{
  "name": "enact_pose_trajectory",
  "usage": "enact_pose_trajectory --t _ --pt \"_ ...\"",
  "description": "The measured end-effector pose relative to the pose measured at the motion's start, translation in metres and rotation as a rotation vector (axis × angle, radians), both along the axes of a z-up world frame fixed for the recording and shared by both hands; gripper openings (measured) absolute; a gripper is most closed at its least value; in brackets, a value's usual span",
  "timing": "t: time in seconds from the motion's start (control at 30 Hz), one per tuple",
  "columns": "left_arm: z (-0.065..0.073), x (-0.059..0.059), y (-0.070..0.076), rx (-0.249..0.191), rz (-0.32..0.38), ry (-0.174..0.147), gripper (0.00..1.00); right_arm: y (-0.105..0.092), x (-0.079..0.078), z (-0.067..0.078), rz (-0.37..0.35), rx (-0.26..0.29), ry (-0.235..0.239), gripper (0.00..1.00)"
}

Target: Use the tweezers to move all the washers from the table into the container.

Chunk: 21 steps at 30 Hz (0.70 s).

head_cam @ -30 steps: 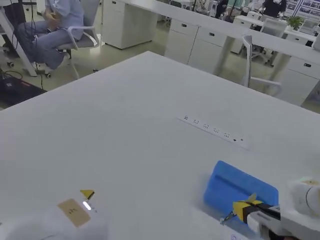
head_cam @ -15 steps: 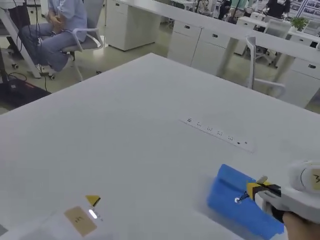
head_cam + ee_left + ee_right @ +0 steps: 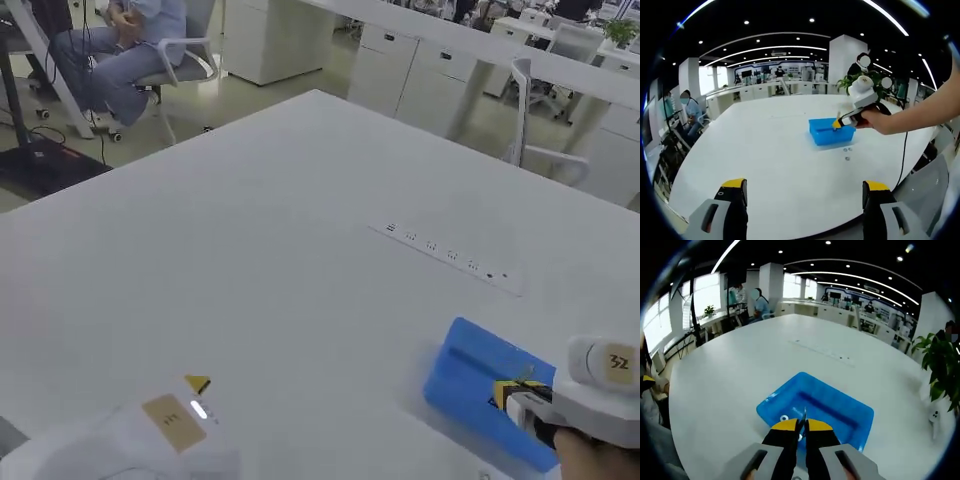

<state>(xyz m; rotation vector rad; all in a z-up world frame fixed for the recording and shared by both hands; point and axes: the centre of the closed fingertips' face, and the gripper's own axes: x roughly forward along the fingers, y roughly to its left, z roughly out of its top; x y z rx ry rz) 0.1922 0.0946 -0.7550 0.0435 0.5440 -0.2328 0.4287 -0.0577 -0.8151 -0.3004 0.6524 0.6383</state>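
Partly done; saw one washer inside the container; spotted two more washers on the table just beside it, still to move; found the right gripper pinching the tweezers over the container; found the left gripper spread wide, empty.

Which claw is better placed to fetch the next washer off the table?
Right. The right claw is shut on the tweezers, poised over the blue container, and two washers lie on the table just beside that container. The left claw is open, empty, and set well back from them.
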Motion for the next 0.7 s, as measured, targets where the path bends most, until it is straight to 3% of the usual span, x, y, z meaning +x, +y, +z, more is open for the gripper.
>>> enact_pose_trajectory --t 0.17,0.33,0.7 --pt "0.003 0.000 0.002 -0.009 0.010 -0.010 0.98 0.004 -0.001 0.001 0.020 0.015 0.009 0.02" --pt "0.006 0.002 0.003 -0.008 0.020 -0.031 0.98 0.005 -0.001 0.000 0.057 -0.028 -0.019 0.02" --pt "0.013 0.001 0.009 0.002 0.044 -0.049 0.98 0.001 0.004 0.003 0.031 0.000 -0.004 0.02"
